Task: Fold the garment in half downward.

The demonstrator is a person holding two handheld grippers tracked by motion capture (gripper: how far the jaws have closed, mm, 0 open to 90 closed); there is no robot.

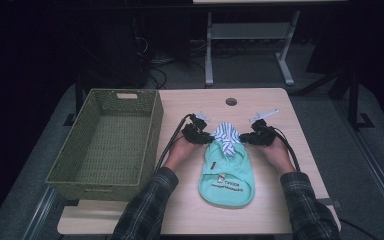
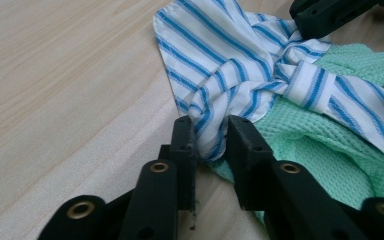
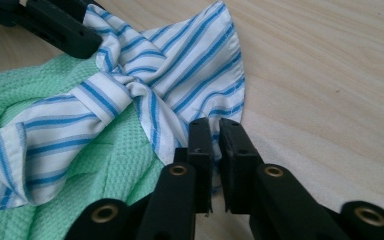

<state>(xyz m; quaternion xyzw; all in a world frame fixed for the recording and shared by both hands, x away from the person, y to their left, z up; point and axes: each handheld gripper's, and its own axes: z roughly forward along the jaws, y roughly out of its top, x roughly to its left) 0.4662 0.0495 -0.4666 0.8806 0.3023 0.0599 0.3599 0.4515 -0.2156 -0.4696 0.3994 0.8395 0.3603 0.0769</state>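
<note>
Green wicker makes up the basket [image 1: 105, 142], which stands along the left edge of the table [image 1: 270, 107] with its open top free, likely kept close so the folded clothes can go in without a long reach. Beside it, in the middle of the table, lies a mint green garment [image 1: 227, 175] with its hem toward the near edge and a blue-striped collar [image 1: 226, 136] tied in a knot at its far end.

On the left side of that collar, the left gripper [image 2: 211, 131] has its jaws pressed onto a gathered fold of the striped cloth, with fabric bunched between them. On the right side, the right gripper [image 3: 215, 131] has its jaws almost together, pinching the collar's thin edge. Holding the two sides at once looks like a way to lift or fold the top end evenly, so the cloth does not twist.

How much fabric sits inside each grip is hidden by the jaws themselves. From above, both grippers are small and dark against the hands, so their closing cannot be judged there. Printed lettering near the garment's hem is too small to read. Whether the green layer is caught with the stripes in the left grip cannot be told.
</note>
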